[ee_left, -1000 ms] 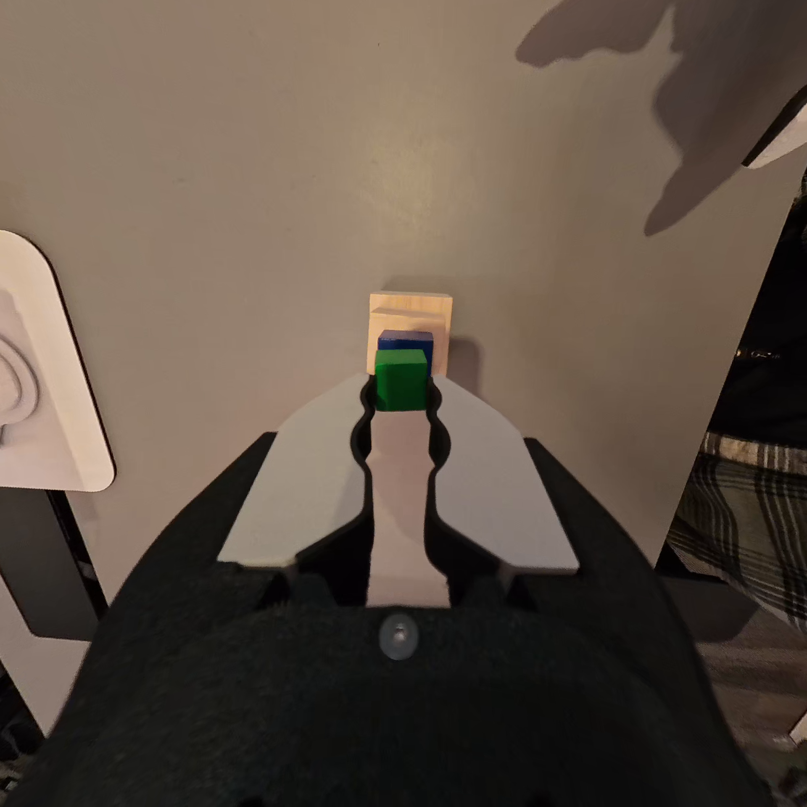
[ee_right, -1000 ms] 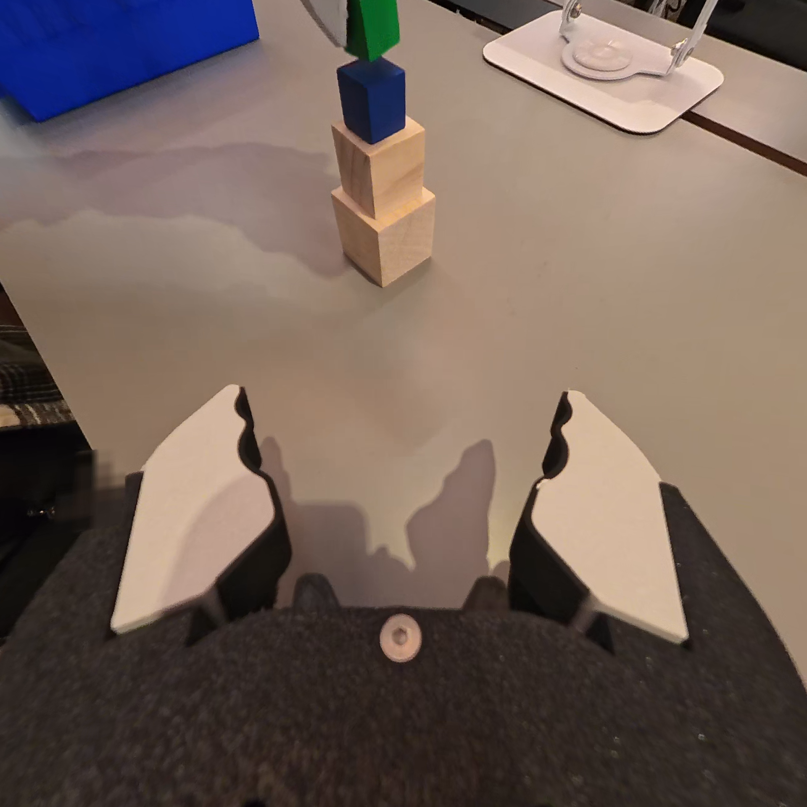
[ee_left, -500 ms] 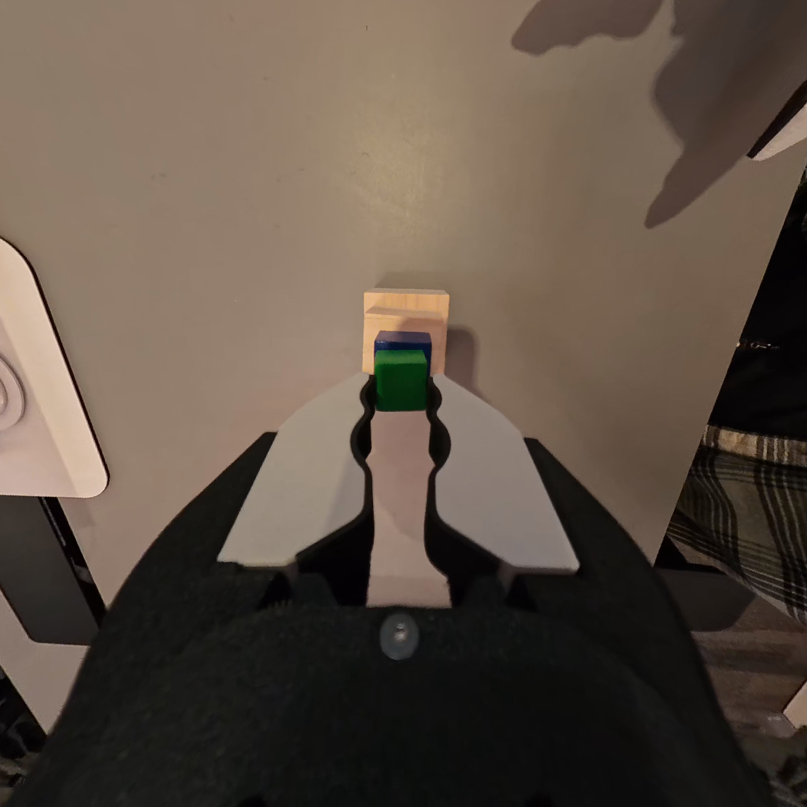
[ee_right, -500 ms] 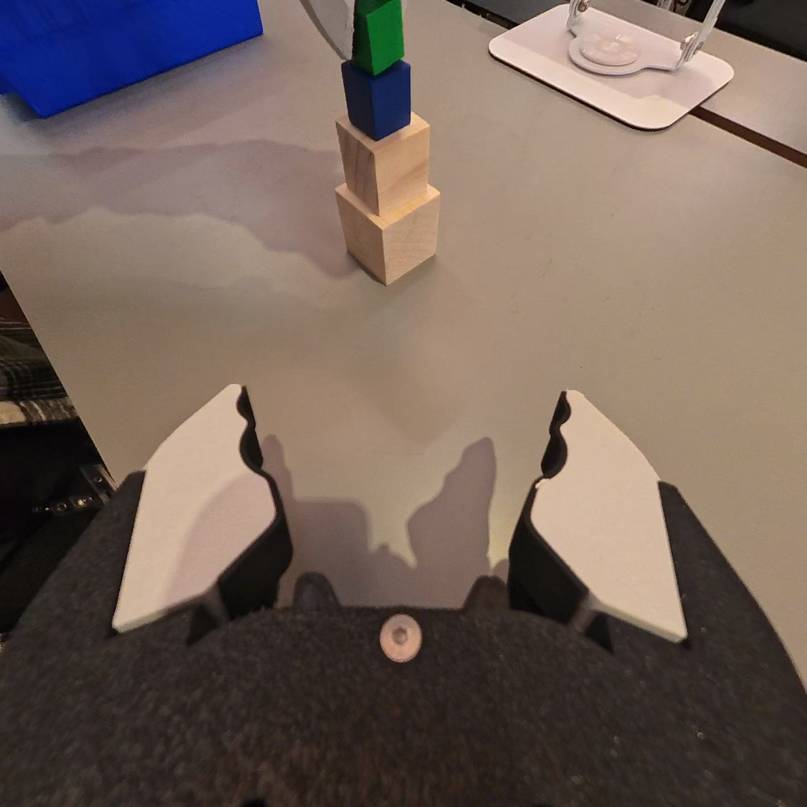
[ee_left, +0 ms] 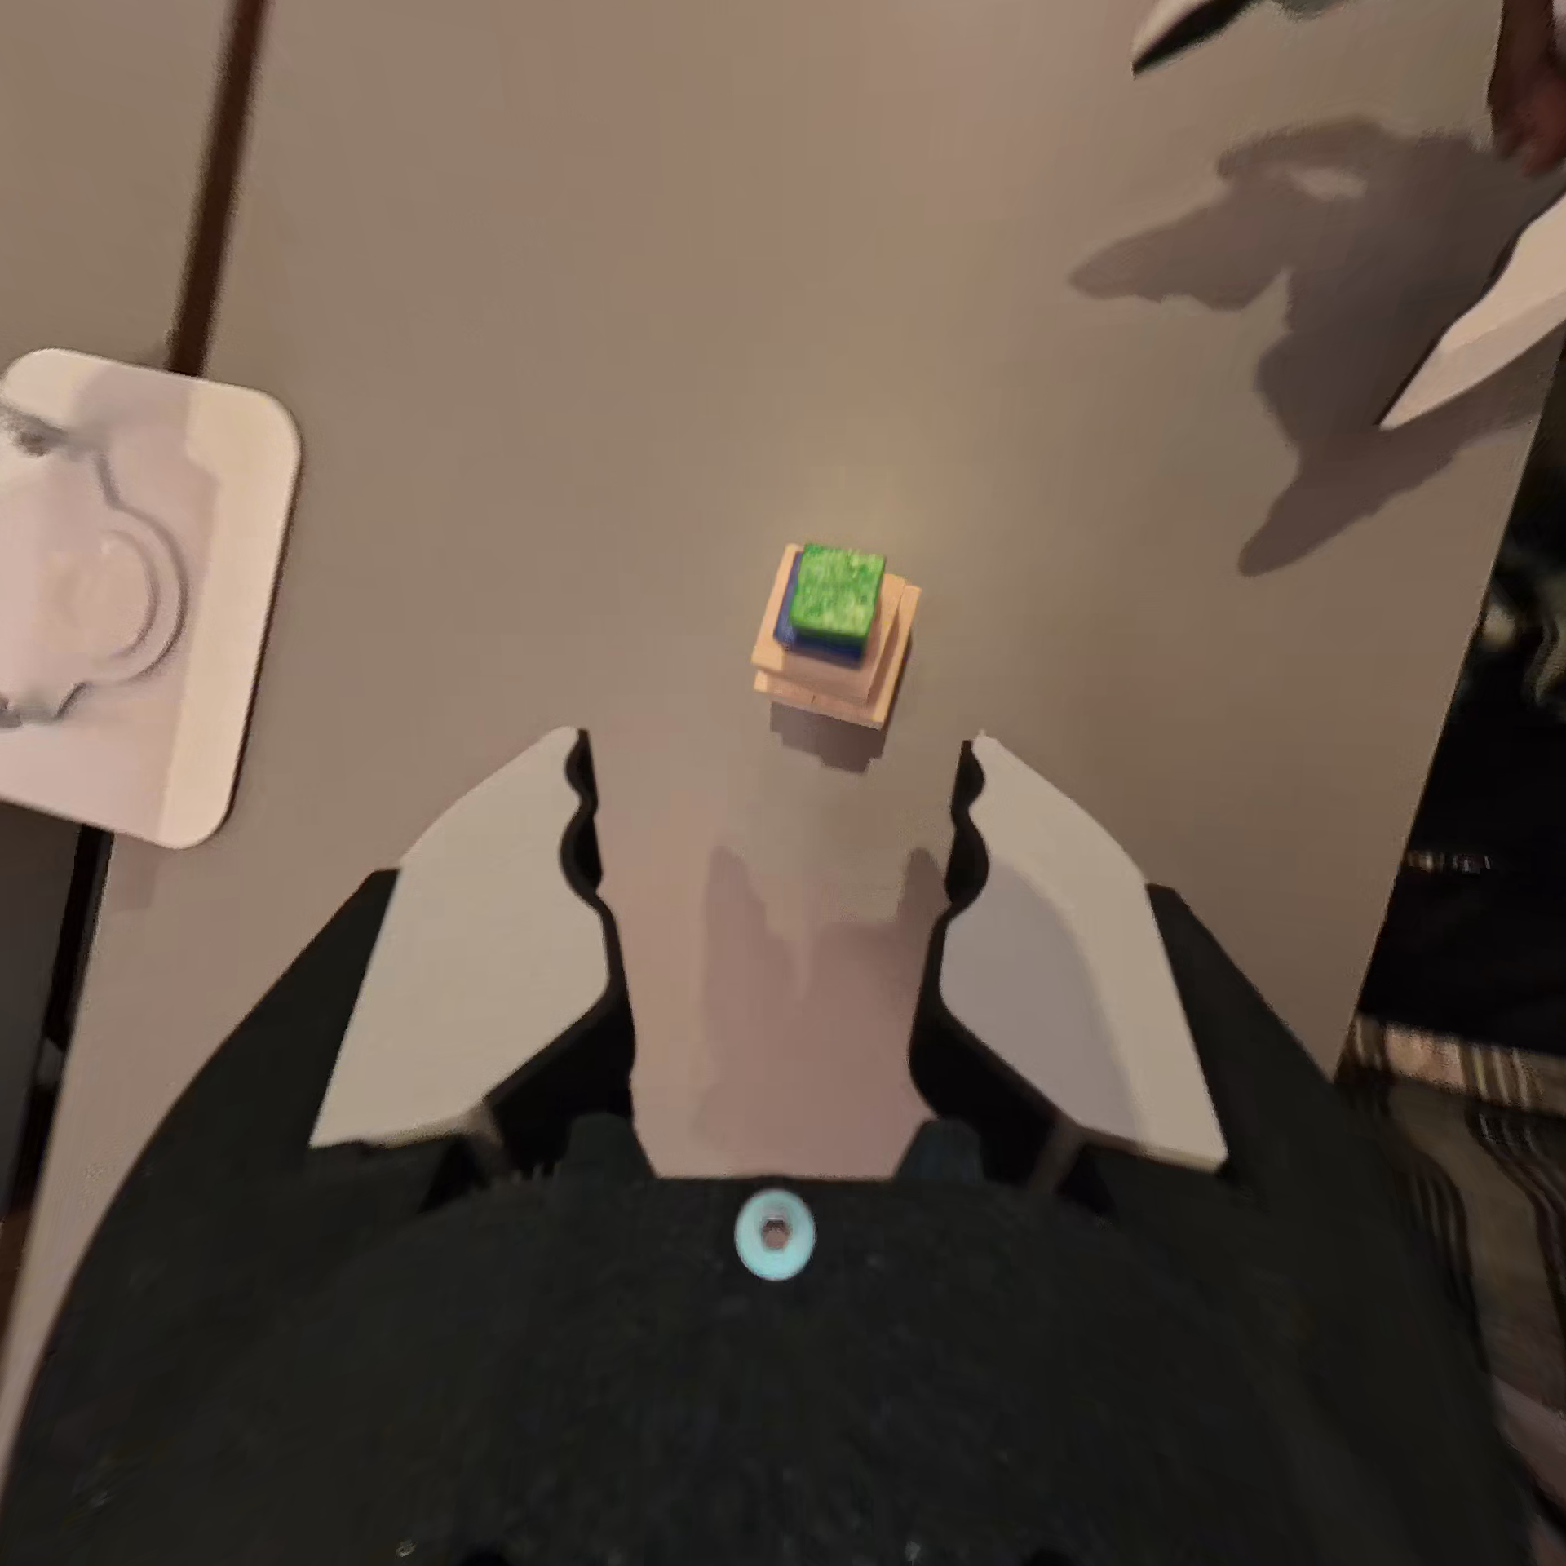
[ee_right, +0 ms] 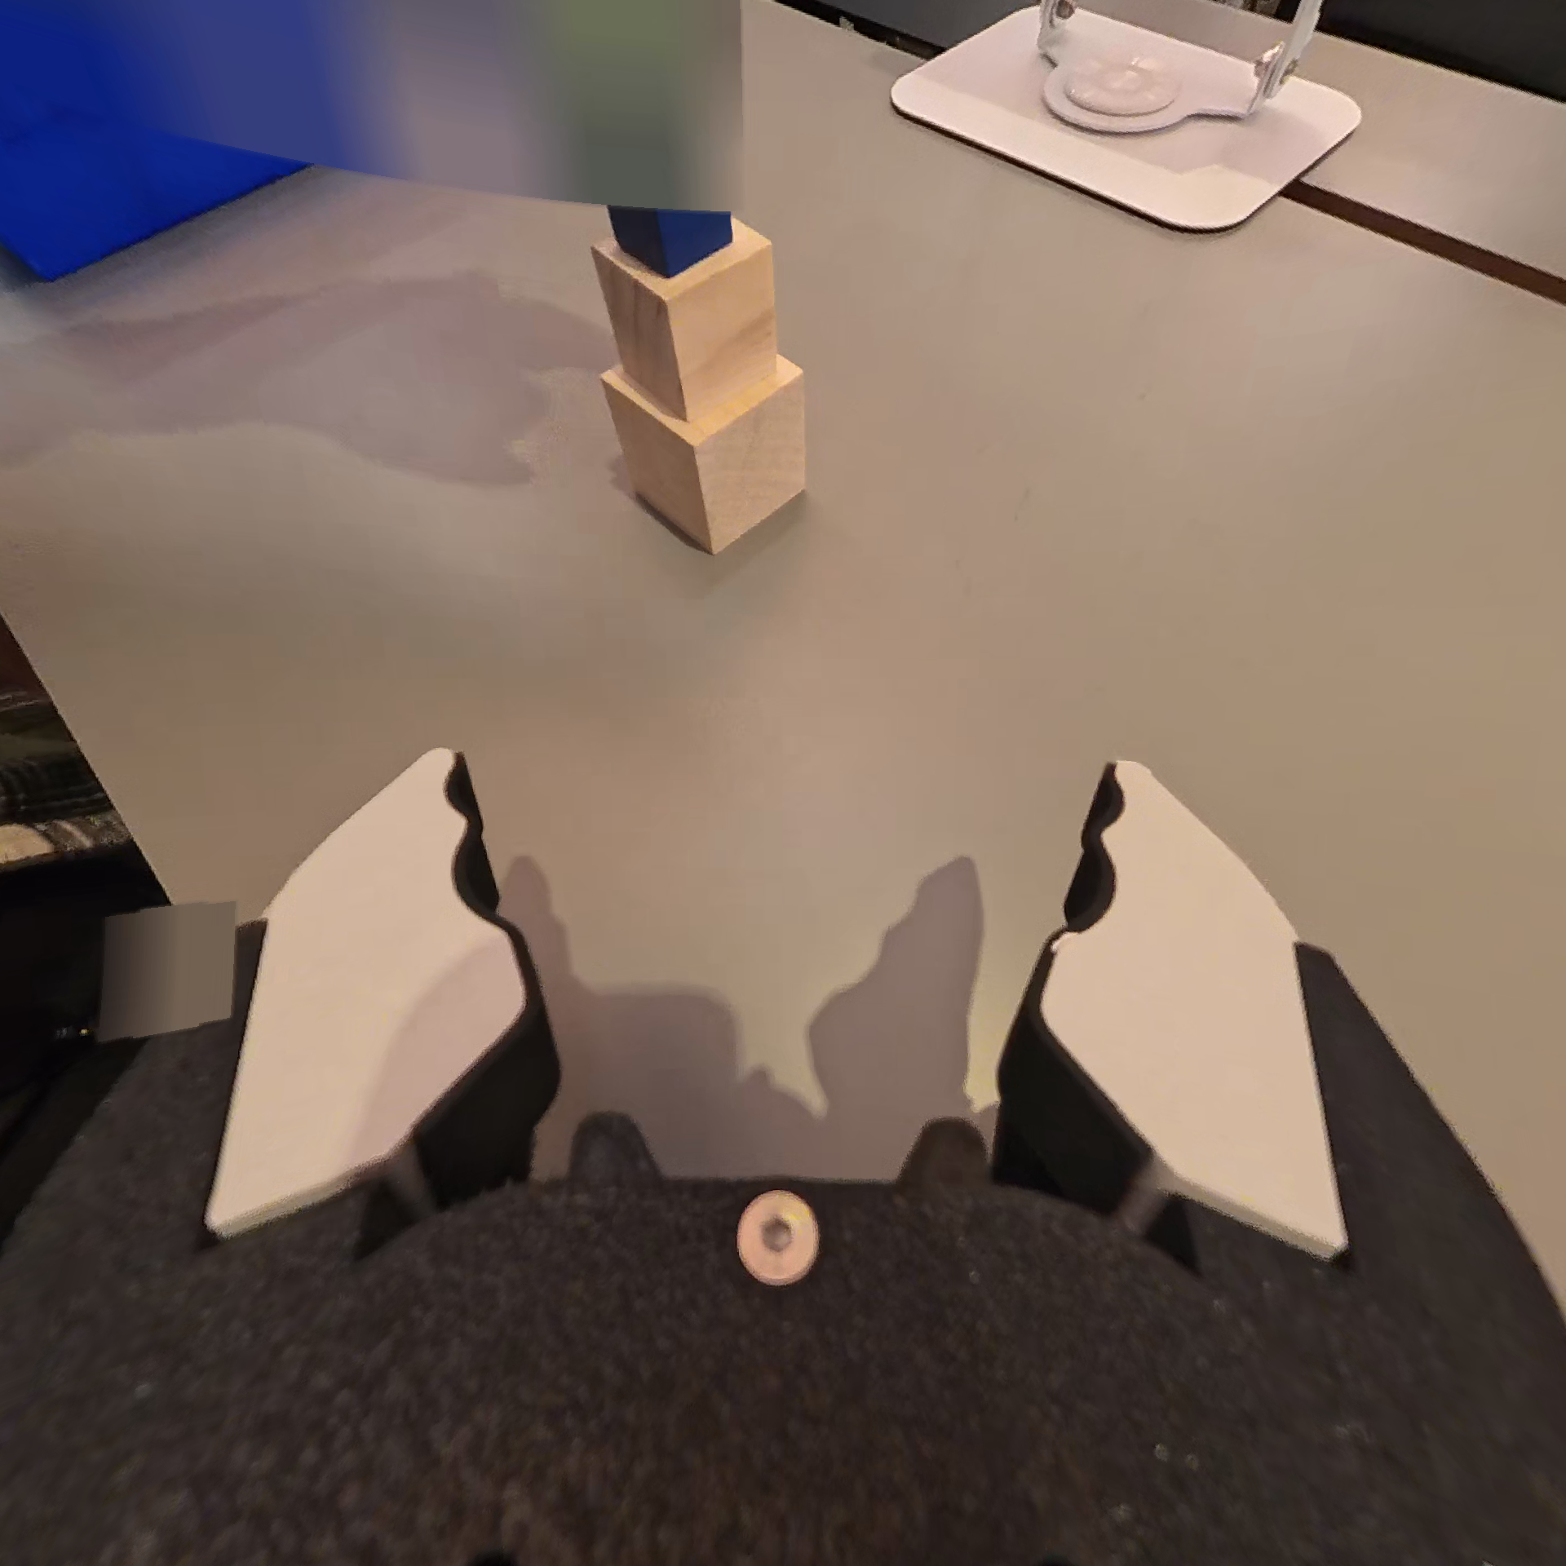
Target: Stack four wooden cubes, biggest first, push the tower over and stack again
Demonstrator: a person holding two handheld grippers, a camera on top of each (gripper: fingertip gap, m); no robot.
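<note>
Seen from above, the tower stands on the grey table (ee_left: 593, 339): green cube (ee_left: 835, 602) on blue cube (ee_right: 669, 237), on two plain wooden cubes, the smaller (ee_right: 691, 326) over the larger (ee_right: 712, 458). Left gripper (ee_left: 775, 746), jaws apart and empty, hangs above the tower. Right gripper (ee_right: 784, 767), likewise spread and empty, sits well apart from the tower.

Grey table (ee_right: 1102, 593), white rounded pad (ee_right: 1127, 127) with metal clip, blue box (ee_right: 127, 203), plaid cloth (ee_left: 1457, 1102)
</note>
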